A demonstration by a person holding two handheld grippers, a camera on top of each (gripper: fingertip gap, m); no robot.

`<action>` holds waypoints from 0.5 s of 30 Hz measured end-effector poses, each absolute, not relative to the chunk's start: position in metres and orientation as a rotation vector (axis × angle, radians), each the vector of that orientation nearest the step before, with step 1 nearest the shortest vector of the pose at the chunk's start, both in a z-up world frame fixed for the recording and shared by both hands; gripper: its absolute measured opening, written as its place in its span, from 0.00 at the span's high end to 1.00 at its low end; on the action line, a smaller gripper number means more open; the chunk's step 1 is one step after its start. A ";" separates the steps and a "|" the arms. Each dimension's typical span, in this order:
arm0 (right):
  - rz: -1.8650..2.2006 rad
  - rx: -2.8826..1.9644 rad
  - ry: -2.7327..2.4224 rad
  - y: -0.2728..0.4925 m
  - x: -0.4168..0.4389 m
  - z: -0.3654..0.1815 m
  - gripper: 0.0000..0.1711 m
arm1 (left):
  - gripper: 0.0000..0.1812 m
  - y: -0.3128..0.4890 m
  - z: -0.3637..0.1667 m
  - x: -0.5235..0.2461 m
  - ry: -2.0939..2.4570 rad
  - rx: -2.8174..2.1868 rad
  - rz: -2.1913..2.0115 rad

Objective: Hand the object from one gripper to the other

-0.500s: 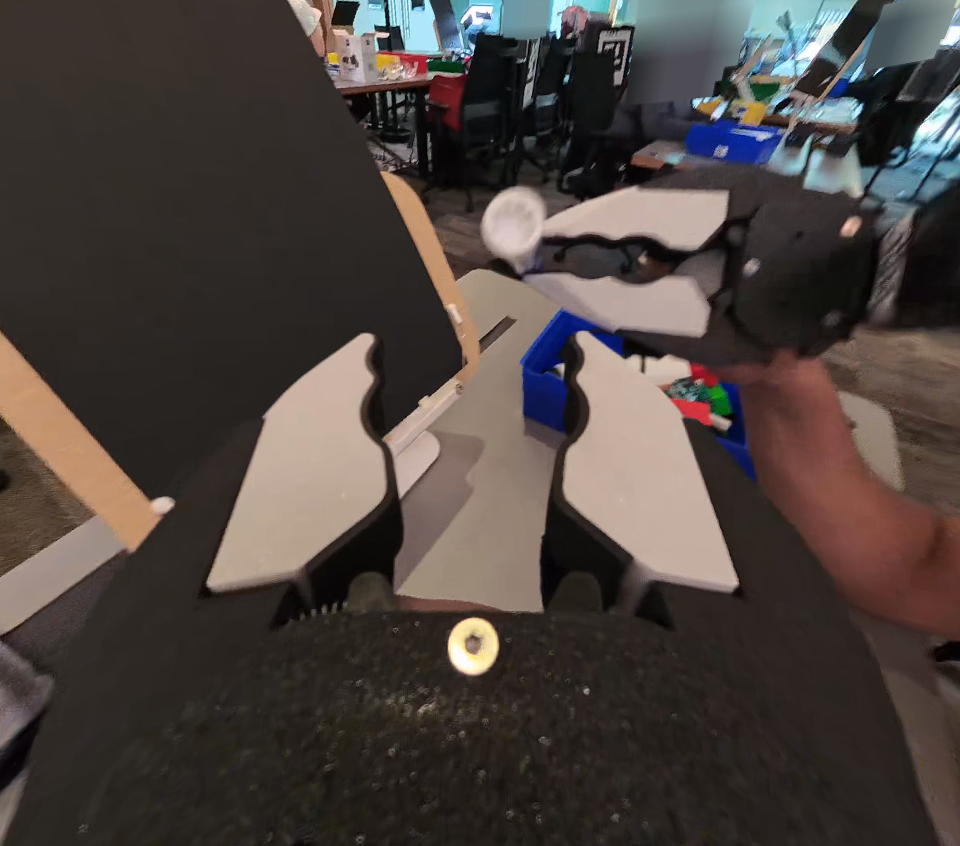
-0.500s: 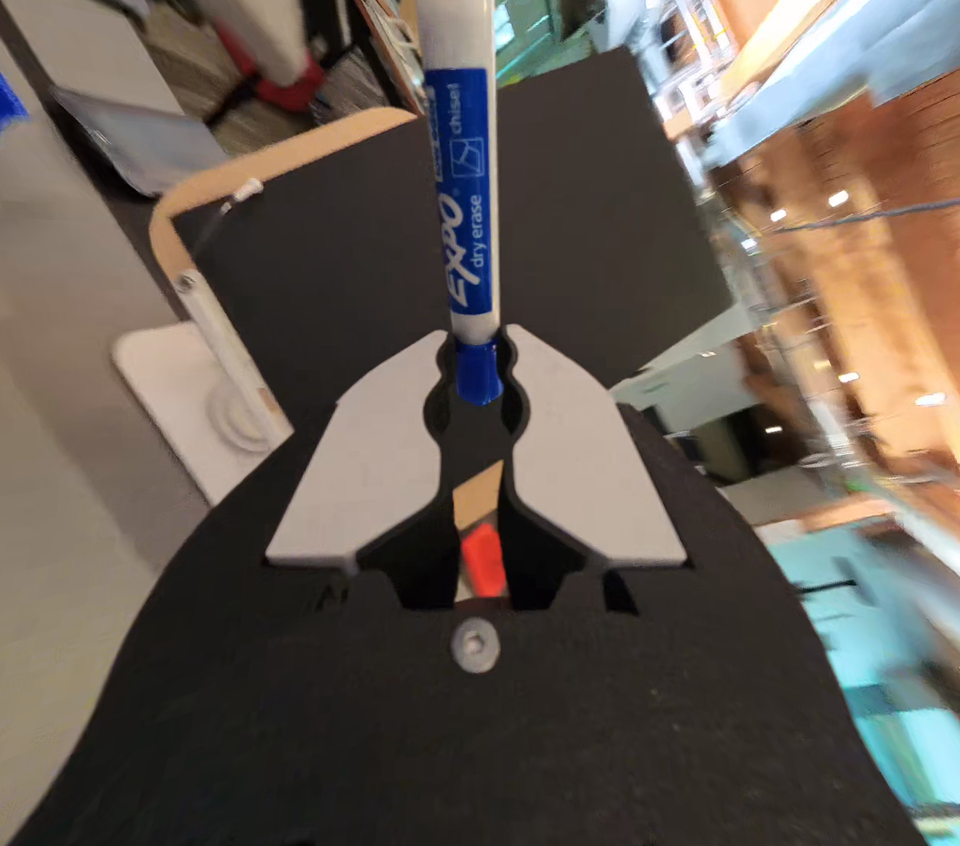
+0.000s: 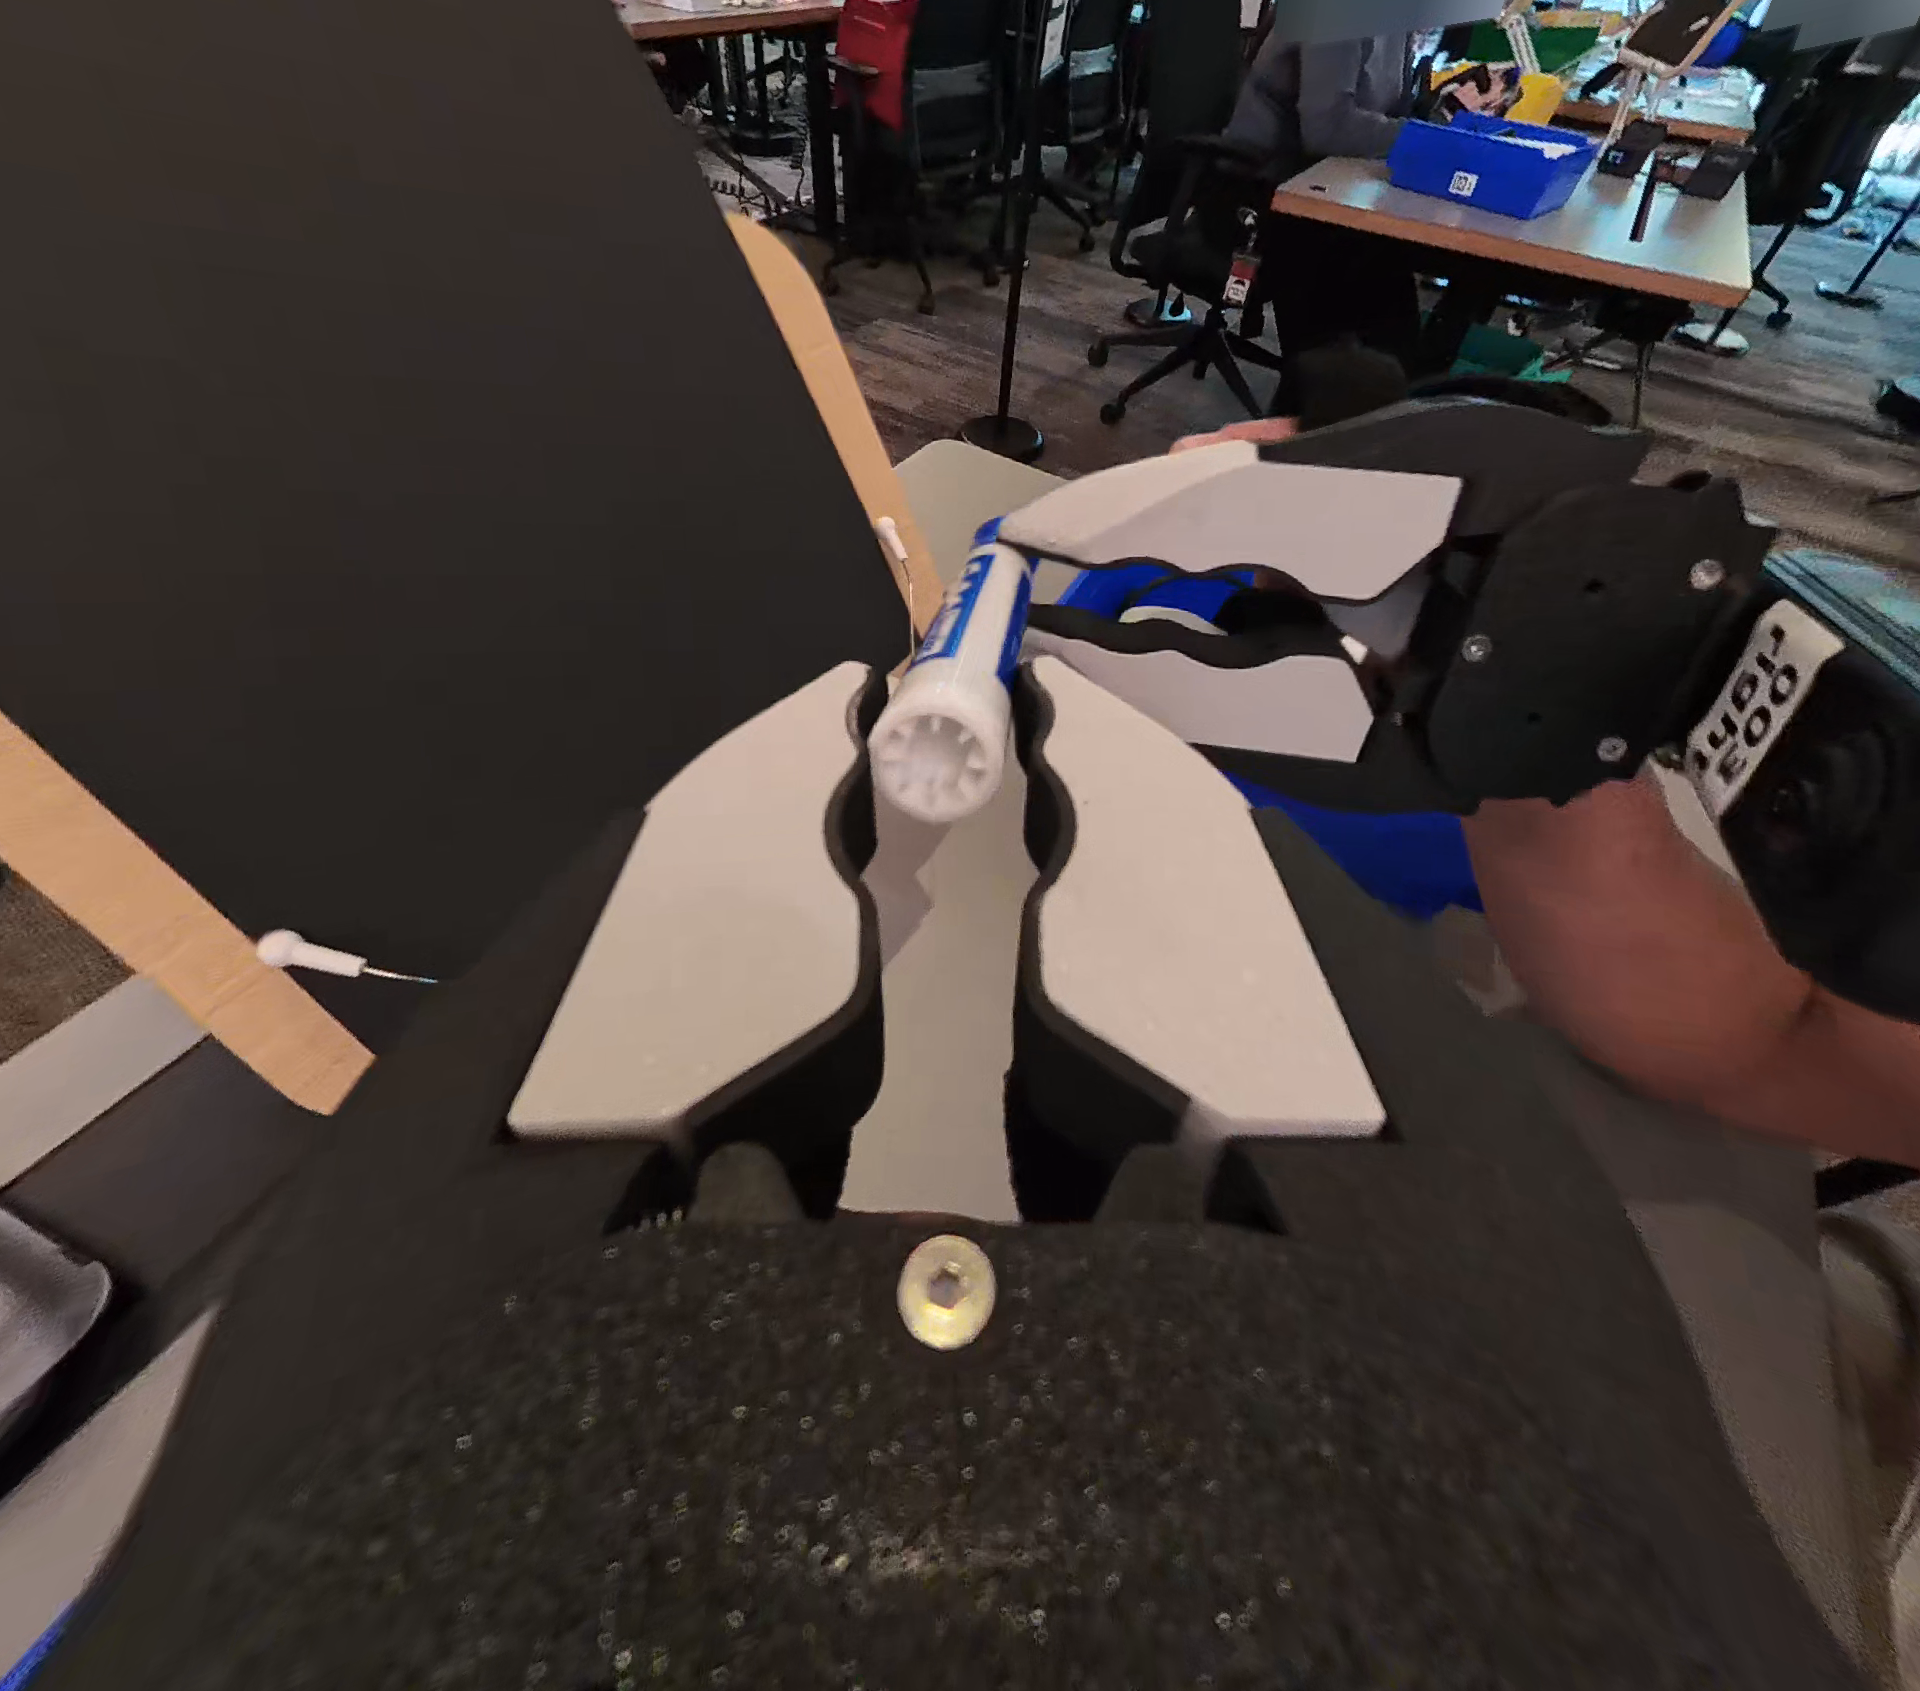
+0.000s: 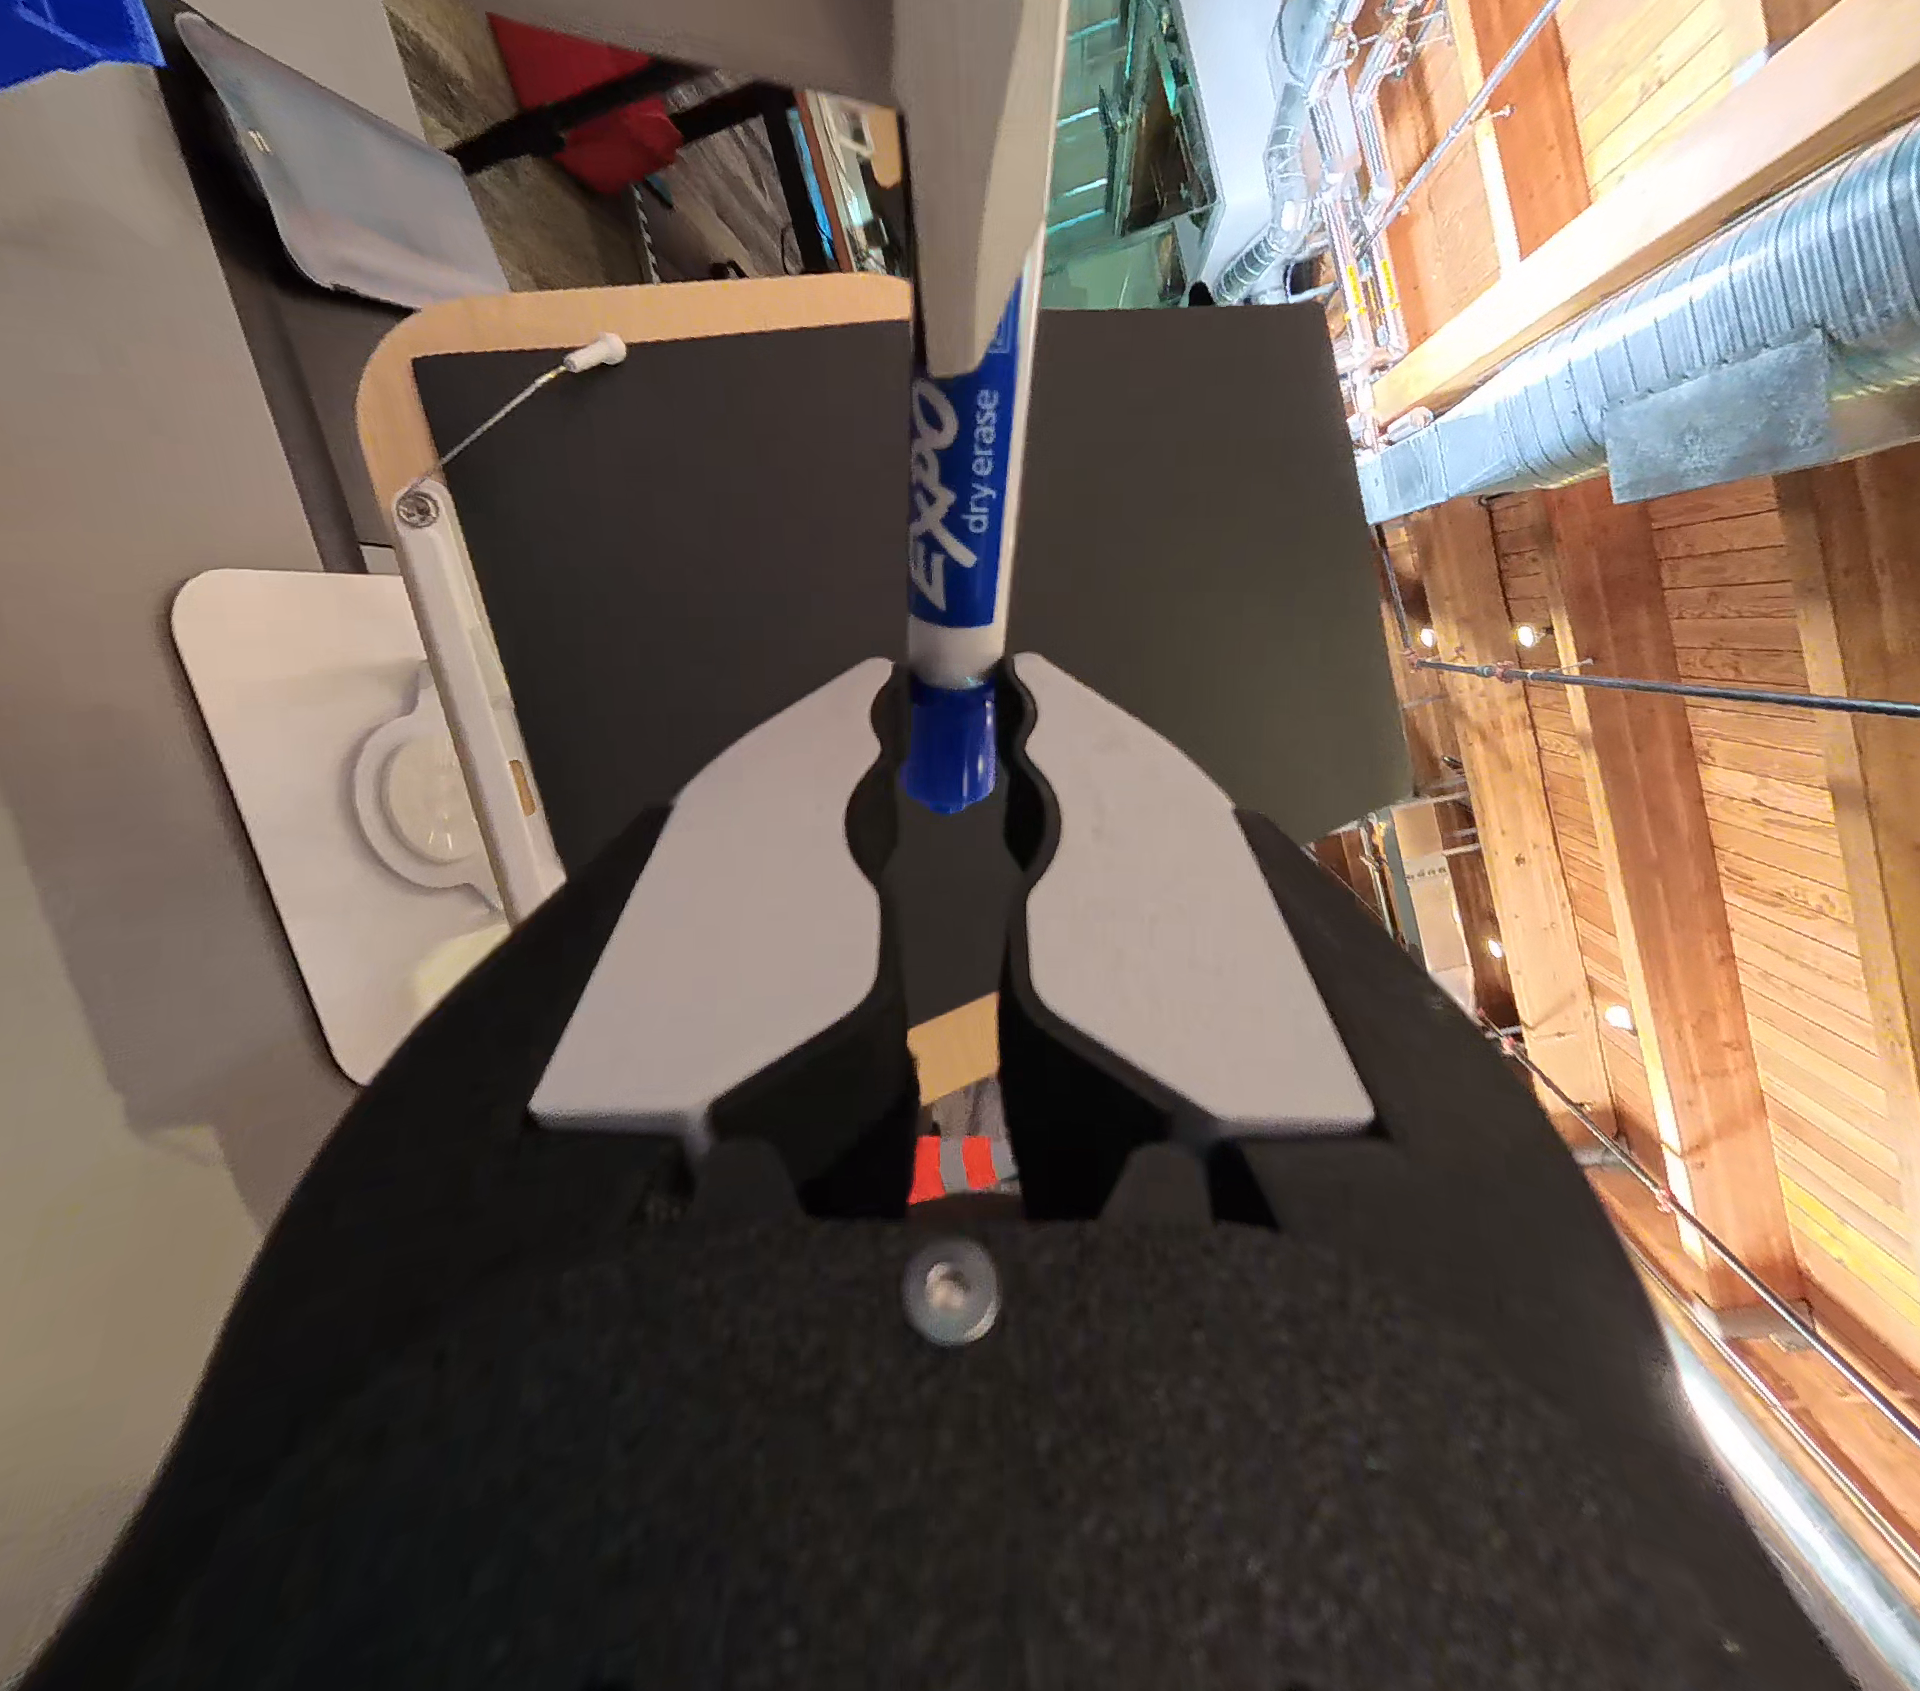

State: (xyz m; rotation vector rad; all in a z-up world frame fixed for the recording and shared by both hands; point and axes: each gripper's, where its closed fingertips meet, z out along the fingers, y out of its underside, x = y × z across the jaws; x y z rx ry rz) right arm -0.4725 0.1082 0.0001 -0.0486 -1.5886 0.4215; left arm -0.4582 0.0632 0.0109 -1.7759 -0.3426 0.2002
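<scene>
My right tool (image 4: 951, 706) is pinching the blue cap end of the dry-erase marker (image 4: 961, 519). Its long axis points right into my left tool (image 3: 940, 706), whose fingers flank the white tail end; can't tell if they're gripping yet.

A black panel (image 3: 364, 394) edged in light wood is seen at the left, with a blue bin (image 3: 1486, 161) set on a far table (image 3: 1558, 239). Black office chairs (image 3: 966, 72) are ranged behind, and a wooden ceiling (image 4: 1662, 706) with a silver duct (image 4: 1662, 405) is shown.
</scene>
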 end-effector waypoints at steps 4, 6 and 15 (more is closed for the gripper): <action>0.507 -0.049 -1.563 0.108 -0.470 0.007 0.90 | 0.89 0.065 0.021 -0.449 -0.224 -1.763 0.308; 0.562 -0.067 -1.544 0.108 -0.467 0.011 0.91 | 0.89 0.067 0.026 -0.445 -0.168 -1.762 0.388; 1.538 -0.753 -1.781 0.125 -0.454 0.030 0.59 | 0.89 0.054 0.030 -0.457 0.120 -1.787 1.130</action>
